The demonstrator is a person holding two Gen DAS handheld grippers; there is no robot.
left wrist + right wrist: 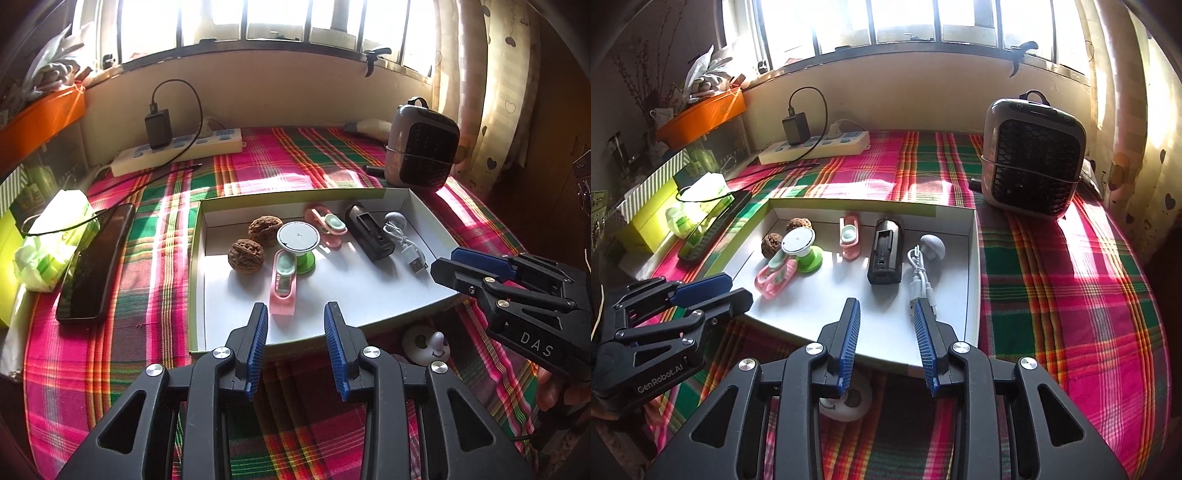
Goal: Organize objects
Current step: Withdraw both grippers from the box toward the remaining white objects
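We've got both grippers hovering over the near edge of the shallow white tray [421, 206] on the plaid tablecloth [147, 295], w/ nothing in either one. Left gripper [295, 325] has its blue pads spread apart, released, pointing at the tray's front rim; right gripper [888, 325] is the same deal, jaws apart and holding nothing, sitting just above the tray's near right side, close to the USB plug of the white cable [919, 280]. In the tray, left to right: two walnuts [245, 255] next to each other, a green-and-white round stand thing [297, 240] w/ a pink clip [283, 282] leaning against it or at least touching it, a second pink clip [327, 225] further back, a black rectangular device [369, 230], then the white cable w/ a small white mushroom-shaped bit at its far end. Outside the tray, tucked right by its front edge, there's a little white round gadget w/ a face [426, 343], partly hidden under the right gripper in that cam. Off to the left a black phone [98, 262] lies flat beside a tissue pack [55, 240]; power strip [177, 151] w/ a charger plugged in sits at the back, and a small heater/fan unit [1032, 155] is at the back right.
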